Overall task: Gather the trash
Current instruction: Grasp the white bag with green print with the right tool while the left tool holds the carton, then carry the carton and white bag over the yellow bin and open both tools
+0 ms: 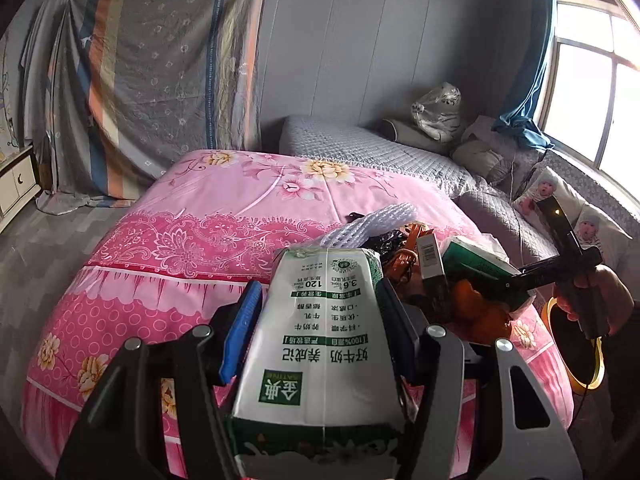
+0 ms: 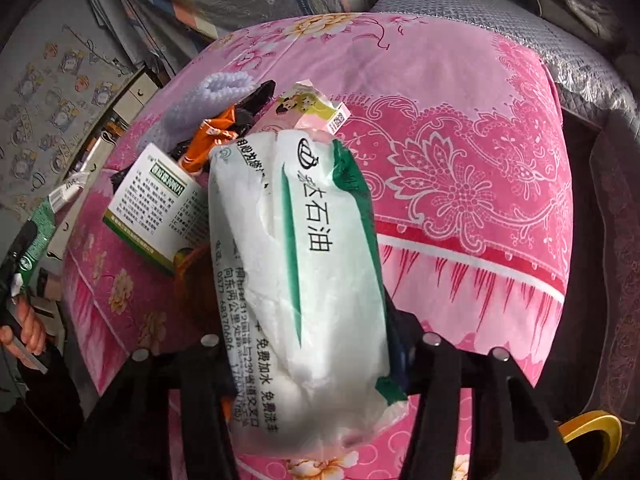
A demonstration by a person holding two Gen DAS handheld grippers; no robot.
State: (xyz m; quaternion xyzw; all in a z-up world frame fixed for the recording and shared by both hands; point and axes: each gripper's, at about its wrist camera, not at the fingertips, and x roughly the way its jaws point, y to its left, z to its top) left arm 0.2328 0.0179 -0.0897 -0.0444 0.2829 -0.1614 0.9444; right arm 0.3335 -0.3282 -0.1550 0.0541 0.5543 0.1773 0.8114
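My left gripper is shut on a white and green milk carton, held above the pink bed. My right gripper is shut on a white and green tissue pack; it also shows in the left wrist view with the right gripper's body behind it. A pile of trash lies on the pink bedspread: a white and green medicine box, an orange wrapper, a white foam net, a pink packet and black plastic.
A yellow-rimmed bin stands by the bed on the right; its rim shows in the right wrist view. A grey quilted bed with pillows lies beyond. A window is at right, a cabinet at left.
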